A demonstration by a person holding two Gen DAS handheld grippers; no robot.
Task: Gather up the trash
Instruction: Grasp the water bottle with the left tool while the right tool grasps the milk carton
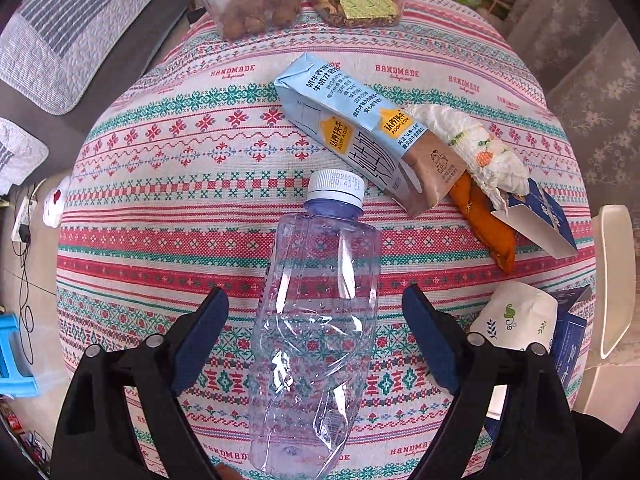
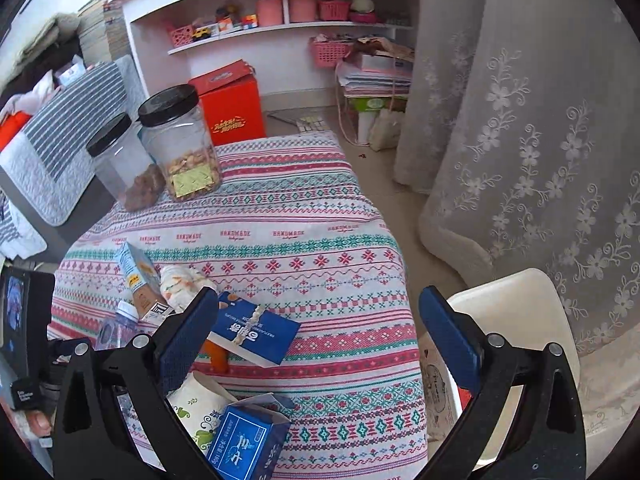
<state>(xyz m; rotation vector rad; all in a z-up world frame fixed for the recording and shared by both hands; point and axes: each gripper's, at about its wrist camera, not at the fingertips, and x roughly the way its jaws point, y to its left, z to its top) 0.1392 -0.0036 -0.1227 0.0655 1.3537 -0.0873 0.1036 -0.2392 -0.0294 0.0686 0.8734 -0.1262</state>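
Empty water bottle (image 1: pixel 316 320) lies crumpled on the patterned tablecloth (image 1: pixel 160 240), white cap away from us, right between the left gripper (image 1: pixel 316 308) fingers — spread wide either side, pads clear of the plastic. Right gripper (image 2: pixel 320 320) hangs released over the table edge, nothing between its fingers. Near it, a blue carton (image 2: pixel 246 440) and a paper cup (image 2: pixel 196 404) on its side. Further out, a milk carton (image 1: pixel 360 132) lying flat, crumpled tissue (image 1: pixel 472 144) beside it. At the far end, two black-lidded jars (image 2: pixel 180 140) of snacks.
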